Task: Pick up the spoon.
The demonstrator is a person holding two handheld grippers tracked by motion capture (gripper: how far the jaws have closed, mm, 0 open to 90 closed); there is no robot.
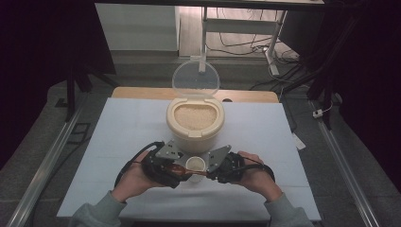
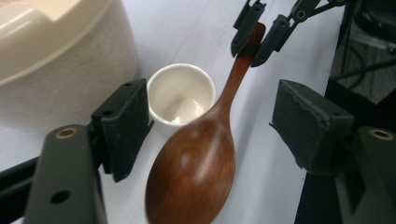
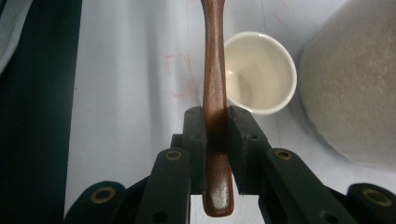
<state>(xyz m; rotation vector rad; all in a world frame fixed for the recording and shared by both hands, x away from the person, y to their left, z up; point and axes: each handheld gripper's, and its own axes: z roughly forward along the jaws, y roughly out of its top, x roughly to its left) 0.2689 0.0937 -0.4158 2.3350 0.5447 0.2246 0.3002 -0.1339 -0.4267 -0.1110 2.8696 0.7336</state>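
A brown wooden spoon [image 2: 194,168] hangs level just above the white table, beside a small empty white cup [image 2: 180,95]. My right gripper [image 3: 215,116] is shut on the end of the spoon's handle [image 3: 215,70]. My left gripper [image 2: 210,100] stands open, its pads wide apart on either side of the spoon's bowl without touching it. In the high view both grippers, left [image 1: 176,170] and right [image 1: 209,173], meet in front of the cup [image 1: 195,164], with the spoon [image 1: 187,171] between them.
A cream rice container [image 1: 195,124] full of rice stands right behind the cup, its clear lid [image 1: 195,78] tipped up at the back. The white table cover [image 1: 118,142] stretches to both sides. A person's hands hold the grippers near the front edge.
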